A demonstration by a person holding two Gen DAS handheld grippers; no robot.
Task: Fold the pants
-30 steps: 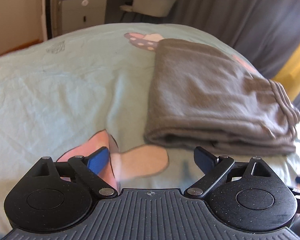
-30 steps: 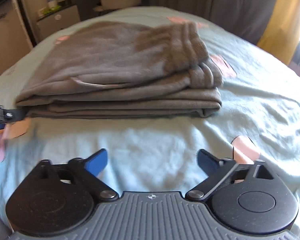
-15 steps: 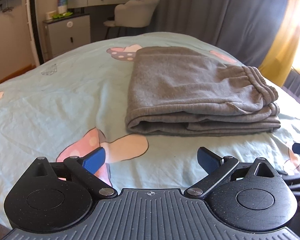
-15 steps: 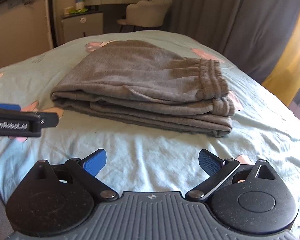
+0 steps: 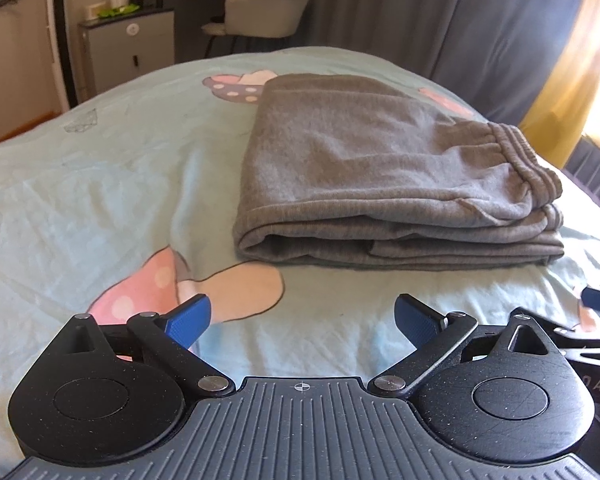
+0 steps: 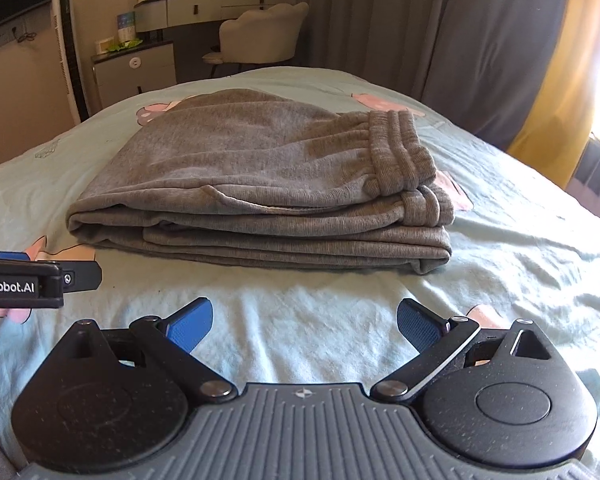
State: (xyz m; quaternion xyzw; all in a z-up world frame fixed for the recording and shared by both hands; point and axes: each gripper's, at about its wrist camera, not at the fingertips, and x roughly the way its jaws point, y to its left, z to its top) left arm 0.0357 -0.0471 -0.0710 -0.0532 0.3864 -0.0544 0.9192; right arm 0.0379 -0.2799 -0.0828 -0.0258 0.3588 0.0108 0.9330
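Note:
Grey pants [image 5: 380, 176] lie folded in a flat stack on the pale blue bed sheet [image 5: 100, 184], waistband to the right. The right wrist view shows the same pants [image 6: 268, 184] straight ahead, their layered edges facing me. My left gripper [image 5: 302, 318] is open with nothing between its blue pads, held back from the stack's near left corner. My right gripper [image 6: 305, 320] is open too, empty, and short of the stack's near edge. The left gripper's side [image 6: 32, 278] shows at the left edge of the right wrist view.
The sheet carries pink cartoon prints [image 5: 188, 288]. Beyond the bed stand a grey cabinet [image 5: 128, 52], a pale chair [image 6: 260, 36] at a dressing table and dark curtains [image 6: 420, 20]. A yellow curtain [image 6: 556, 60] hangs at the right.
Both grippers have drawn back and risen from the folded pants, which now sit farther off in both views. The stack has not moved.

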